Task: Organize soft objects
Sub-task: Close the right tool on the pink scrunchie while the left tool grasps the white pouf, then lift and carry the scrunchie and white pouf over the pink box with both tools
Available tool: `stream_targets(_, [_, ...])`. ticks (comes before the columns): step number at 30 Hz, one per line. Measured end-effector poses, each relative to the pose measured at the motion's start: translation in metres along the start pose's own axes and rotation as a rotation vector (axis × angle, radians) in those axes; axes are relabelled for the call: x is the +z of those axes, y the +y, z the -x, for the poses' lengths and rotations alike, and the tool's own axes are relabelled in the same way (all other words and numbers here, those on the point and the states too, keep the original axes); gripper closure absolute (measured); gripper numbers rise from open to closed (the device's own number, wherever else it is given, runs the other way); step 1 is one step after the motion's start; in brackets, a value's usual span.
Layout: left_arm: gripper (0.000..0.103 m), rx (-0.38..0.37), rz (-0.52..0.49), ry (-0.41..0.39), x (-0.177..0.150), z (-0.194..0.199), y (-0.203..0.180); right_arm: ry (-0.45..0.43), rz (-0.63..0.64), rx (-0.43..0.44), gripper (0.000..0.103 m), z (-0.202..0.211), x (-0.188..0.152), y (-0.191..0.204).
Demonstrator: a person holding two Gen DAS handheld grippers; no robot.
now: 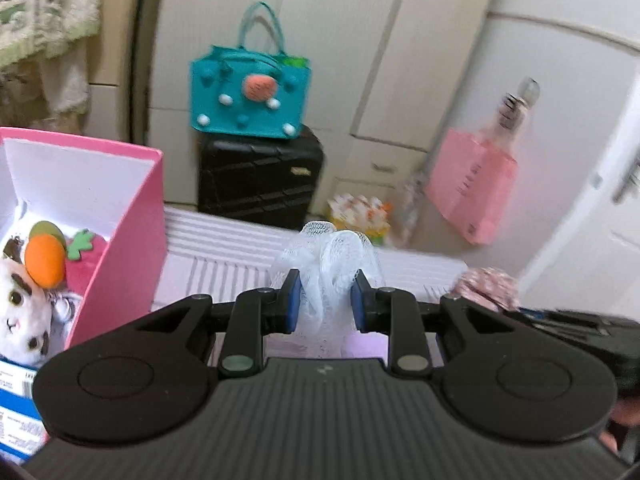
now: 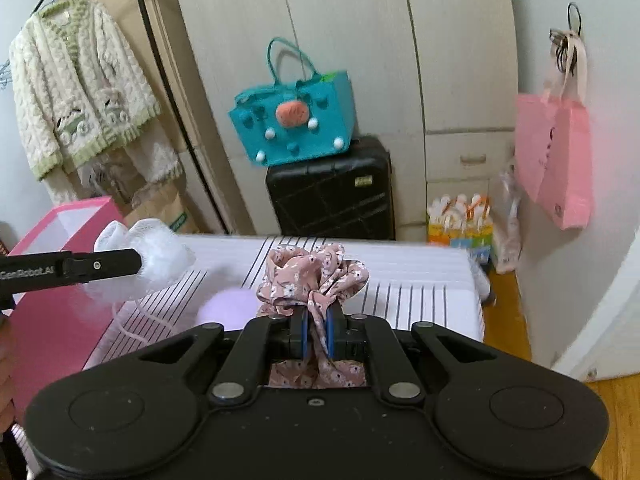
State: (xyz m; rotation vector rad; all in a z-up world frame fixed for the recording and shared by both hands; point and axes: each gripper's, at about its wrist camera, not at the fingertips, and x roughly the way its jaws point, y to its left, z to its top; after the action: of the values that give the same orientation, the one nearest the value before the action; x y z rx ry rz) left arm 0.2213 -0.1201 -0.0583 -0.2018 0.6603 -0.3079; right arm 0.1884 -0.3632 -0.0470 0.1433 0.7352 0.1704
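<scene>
The left gripper (image 1: 325,295) pinches a white mesh puff (image 1: 326,258) between its 2 pads, and the right gripper (image 2: 316,330) is clamped on a floral scrunchie (image 2: 312,276) bunched just ahead of its tips. Both look feather-light, squashy and unbreakable, so a mid-bunch pinch should hold; the pink box (image 1: 132,240) sits left of the left gripper.

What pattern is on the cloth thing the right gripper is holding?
Dusty pink scrunchie with small white flowers, clearest in the right wrist view.
</scene>
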Motion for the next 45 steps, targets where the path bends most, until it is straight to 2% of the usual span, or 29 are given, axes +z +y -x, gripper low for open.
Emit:
stream_targets(4, [0.079, -0.07, -0.063, 0.111, -0.011, 0.018, 0.001, 0.071, -0.015, 0.047, 0.092, 0.013, -0.005, 0.011])
stream_targets(9, [0.079, -0.091, -0.161, 0.126, -0.02, 0.049, 0.003, 0.145, -0.006, 0.14, 0.092, 0.031, -0.018, 0.03])
stream_targets(16, [0.079, -0.123, -0.233, 0.218, -0.024, 0.08, 0.017, 0.27, -0.114, 0.288, 0.091, 0.036, -0.046, 0.047])
stream_targets(21, [0.08, -0.154, -0.269, 0.305, -0.032, 0.099, 0.027, 0.324, -0.099, 0.349, 0.091, 0.044, -0.06, 0.073])
stream_targets(25, [0.08, -0.213, -0.255, 0.384, -0.03, 0.114, 0.035, 0.335, -0.058, 0.38, 0.091, 0.053, -0.058, 0.099])
stream_targets(32, [0.08, -0.215, -0.287, 0.352, -0.014, 0.16, 0.051, 0.295, 0.021, 0.438, 0.091, 0.082, -0.037, 0.137])
stream_targets(39, [0.08, -0.177, -0.315, 0.218, 0.012, 0.214, 0.071, 0.199, 0.122, 0.479, 0.091, 0.102, 0.001, 0.187])
stream_targets(45, [0.08, -0.112, -0.314, 0.104, 0.037, 0.248, 0.096, 0.162, 0.219, 0.492, 0.091, 0.089, 0.036, 0.238])
